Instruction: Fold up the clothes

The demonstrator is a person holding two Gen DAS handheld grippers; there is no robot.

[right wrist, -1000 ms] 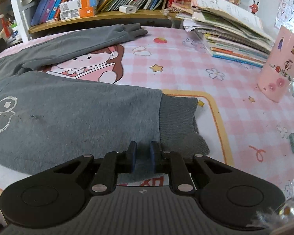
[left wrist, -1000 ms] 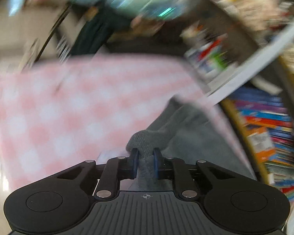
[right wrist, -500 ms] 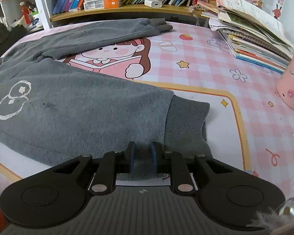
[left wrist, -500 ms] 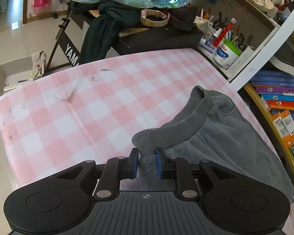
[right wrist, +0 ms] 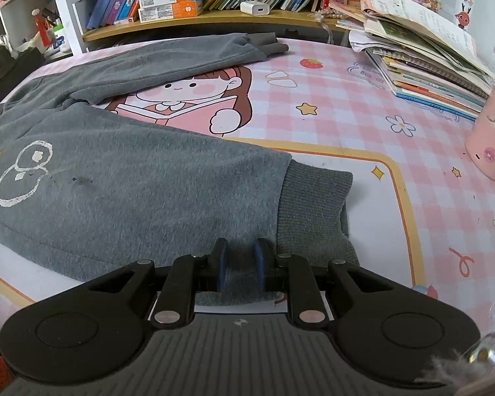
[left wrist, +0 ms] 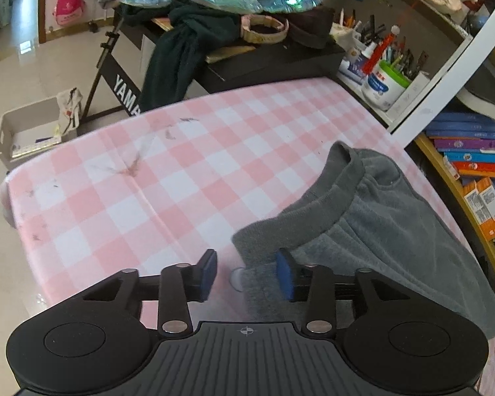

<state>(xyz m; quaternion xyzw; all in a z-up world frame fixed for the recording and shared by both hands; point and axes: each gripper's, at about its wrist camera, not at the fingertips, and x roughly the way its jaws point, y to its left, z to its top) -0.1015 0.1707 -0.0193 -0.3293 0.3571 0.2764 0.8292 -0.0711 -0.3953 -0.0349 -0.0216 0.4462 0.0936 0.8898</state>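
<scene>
Now, sweatshirt: we see a grey sweatshirt (right wrist: 142,178) spread flat on the desk (right wrist: 396,151), its ribbed hem just ahead and to the right of our right gripper, one sleeve stretched far ahead toward the bookshelf.
Collar: in the left wrist view the ribbed collar (left wrist: 343,191) lies ahead and to the right of our left gripper, with the grey body trailing off to the right.
Left gripper: our left gripper (left wrist: 246,272) has its jaws spread wide; the right pad rests at the edge of the cloth, the left pad over bare pink check, and nothing is held between them.
Right gripper: our right gripper (right wrist: 239,264) has its jaws close together with grey fabric lying between the blue pads; we cannot tell whether they pinch it.
Print: a white outlined figure (right wrist: 24,173) sits on the cloth, well to the left of the right gripper.
Surroundings: a stack of books (right wrist: 429,66) lies far ahead to the right, a pink container (right wrist: 491,132) at the right edge, a pen holder (left wrist: 384,82) far ahead of the left gripper.
</scene>
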